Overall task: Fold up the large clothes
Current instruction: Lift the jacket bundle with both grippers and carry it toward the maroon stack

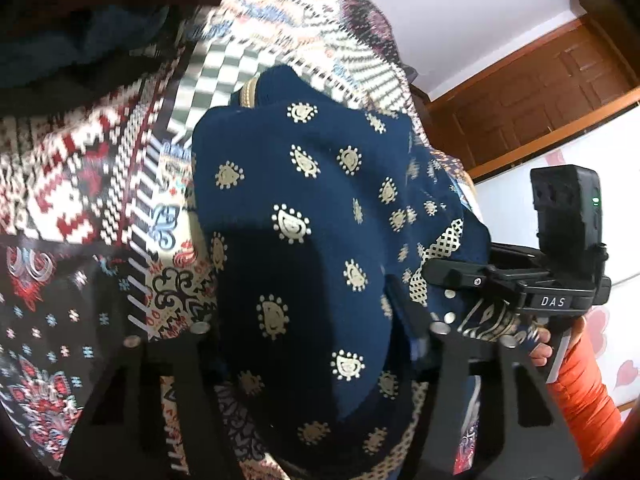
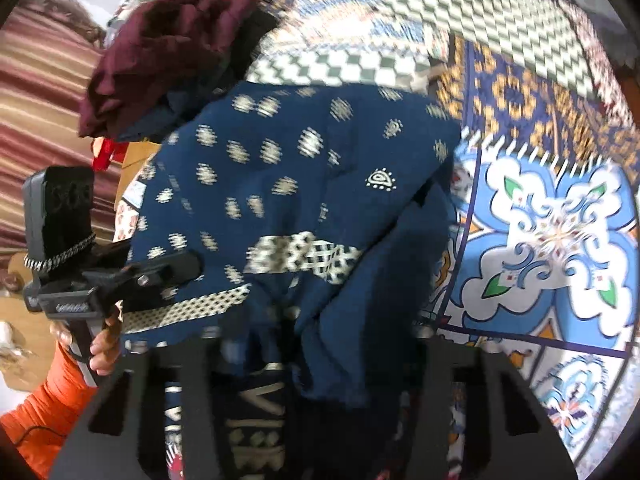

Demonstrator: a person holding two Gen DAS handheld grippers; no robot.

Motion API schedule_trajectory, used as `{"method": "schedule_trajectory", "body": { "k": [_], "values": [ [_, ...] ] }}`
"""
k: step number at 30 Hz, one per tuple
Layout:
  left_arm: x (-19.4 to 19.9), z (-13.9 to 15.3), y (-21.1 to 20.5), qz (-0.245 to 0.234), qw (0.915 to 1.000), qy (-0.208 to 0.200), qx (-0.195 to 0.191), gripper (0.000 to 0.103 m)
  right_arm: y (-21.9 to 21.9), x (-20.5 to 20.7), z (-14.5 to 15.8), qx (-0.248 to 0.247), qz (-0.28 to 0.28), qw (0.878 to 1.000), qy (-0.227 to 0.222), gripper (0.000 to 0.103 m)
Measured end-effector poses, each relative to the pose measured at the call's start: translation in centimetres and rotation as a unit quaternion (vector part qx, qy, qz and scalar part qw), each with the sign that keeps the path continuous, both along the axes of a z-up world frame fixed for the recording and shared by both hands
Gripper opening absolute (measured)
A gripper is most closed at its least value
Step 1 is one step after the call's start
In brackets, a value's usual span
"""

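Observation:
A navy garment (image 1: pixel 300 220) with cream paisley motifs and a lattice border hangs bunched over a patterned bedspread. In the left wrist view it fills the gap between the fingers of my left gripper (image 1: pixel 320 328), which is shut on it. My right gripper (image 1: pixel 460 292) shows at the right, clamped on the lattice border, held by a hand in an orange sleeve (image 1: pixel 580 400). The right wrist view shows the same garment (image 2: pixel 300 160) running down between the fingers of the right gripper (image 2: pixel 308 336), with the left gripper (image 2: pixel 176 280) pinching its edge at the left.
The bedspread (image 2: pixel 560 220) spreads under and around the garment. A heap of maroon and dark clothes (image 2: pixel 160 52) lies at its far left. A striped cloth (image 2: pixel 40 100) is beyond that. A wooden door (image 1: pixel 540 92) and a white wall stand behind the bed.

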State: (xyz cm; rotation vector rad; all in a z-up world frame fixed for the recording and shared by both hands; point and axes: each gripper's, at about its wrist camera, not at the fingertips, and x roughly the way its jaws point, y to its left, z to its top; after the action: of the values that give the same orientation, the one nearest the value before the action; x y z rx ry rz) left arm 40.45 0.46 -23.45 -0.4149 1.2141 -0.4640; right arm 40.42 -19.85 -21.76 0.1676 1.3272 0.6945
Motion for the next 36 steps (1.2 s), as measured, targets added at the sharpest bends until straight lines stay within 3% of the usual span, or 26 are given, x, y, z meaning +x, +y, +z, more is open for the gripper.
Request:
{"method": "schedule_trajectory", "body": {
  "k": [5,8,14,18,23,27,32,36],
  "values": [
    [-0.5,5.6,-1.2,-0.026,0.9966,-0.066,0.041,0.043,0.9,-0.9,4.0,0.012,-0.002,0.999,-0.038,0.024],
    [-1.1,10.1,-1.0,-0.028,0.9912,-0.117,0.055,0.042,2.0,-1.2,8.0,0.012,-0.004,0.996,-0.091,0.023],
    [-1.1,19.8,3.7,0.002,0.9756,-0.207,0.074,0.042,6.4,-0.4,16.3,0.05,-0.007,0.982,-0.183,0.023],
    [0.7,24.5,8.7,0.024,0.9722,-0.224,0.064,0.042,9.8,0.9,20.9,0.077,-0.001,0.971,-0.226,0.023],
    [3.4,27.3,15.2,0.059,0.9716,-0.227,0.033,0.042,15.7,3.4,24.2,0.081,0.018,0.962,-0.261,0.023],
    [5.2,28.7,18.9,0.077,0.9614,-0.259,0.053,0.042,19.2,5.5,25.0,0.079,0.027,0.956,-0.283,0.023],
    [6.6,29.8,20.0,0.08,0.9476,-0.291,0.104,0.042,21.5,8.1,24.5,0.085,0.023,0.954,-0.286,0.023],
    [8.5,28.3,21.4,0.098,0.9479,-0.284,0.105,0.042,22.4,9.7,23.7,0.097,0.014,0.959,-0.267,0.023]
  ]
}}
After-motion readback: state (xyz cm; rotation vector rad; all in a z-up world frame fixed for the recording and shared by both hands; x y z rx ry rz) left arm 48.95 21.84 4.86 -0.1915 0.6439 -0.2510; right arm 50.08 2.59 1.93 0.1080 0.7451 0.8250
